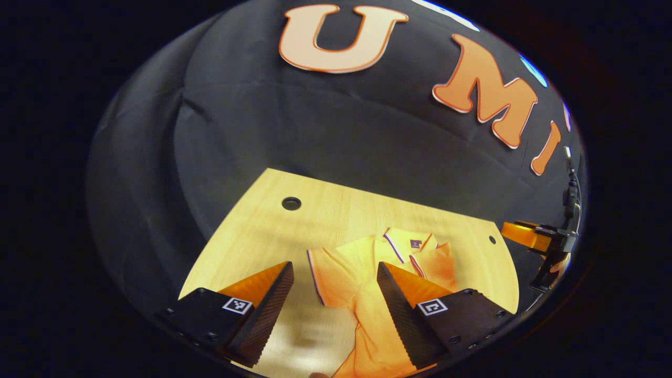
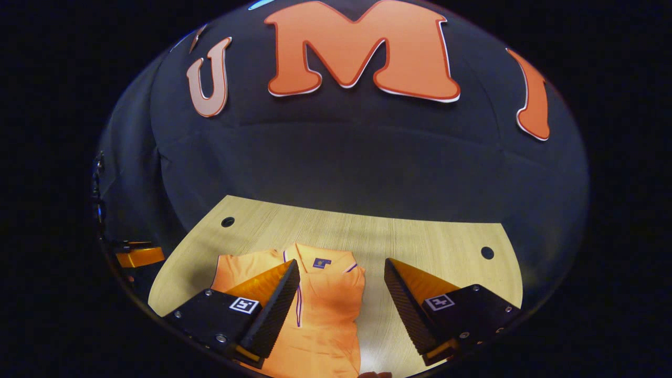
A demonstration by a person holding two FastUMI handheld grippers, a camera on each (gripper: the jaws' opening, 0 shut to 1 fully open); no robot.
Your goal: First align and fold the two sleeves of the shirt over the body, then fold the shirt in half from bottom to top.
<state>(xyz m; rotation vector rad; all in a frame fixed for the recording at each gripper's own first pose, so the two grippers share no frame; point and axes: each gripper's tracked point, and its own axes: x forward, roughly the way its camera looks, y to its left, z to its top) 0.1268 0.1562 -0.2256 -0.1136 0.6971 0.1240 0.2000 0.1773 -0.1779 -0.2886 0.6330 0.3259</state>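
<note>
- Orange polo shirt (image 2: 325, 310) lies flat on wooden table (image 2: 436, 241), collar toward booth wall; bottom hem cut off by lower edge of both views, so can't tell how far the body runs.
- Right gripper view: shirt's right side ends in a straight folded edge, sleeve on that side looks tucked over the body; exact layering hard to make out.
- Left gripper view: one short sleeve (image 1: 328, 278) w/ dark trim spread out on the table, not folded; the other side near collar (image 1: 412, 244) looks bunched, details unclear.
- Left gripper (image 1: 336, 310): fingers spread wide, nothing between them, above the shirt's spread sleeve/body; near finger hides part of shirt front.
- Right gripper (image 2: 341, 310): fingers likewise apart, gripping nothing; one finger covers shirt's chest left of placket, the other over bare table beside folded edge.
- Contact w/ cloth: can't tell for either.
- Table has small round holes (image 2: 228, 221) near far corners.
- Left gripper view, far right edge: other gripper (image 1: 543, 239) partly cut off, blurry.
- Black cloth wall (image 2: 367, 168) behind table.
</note>
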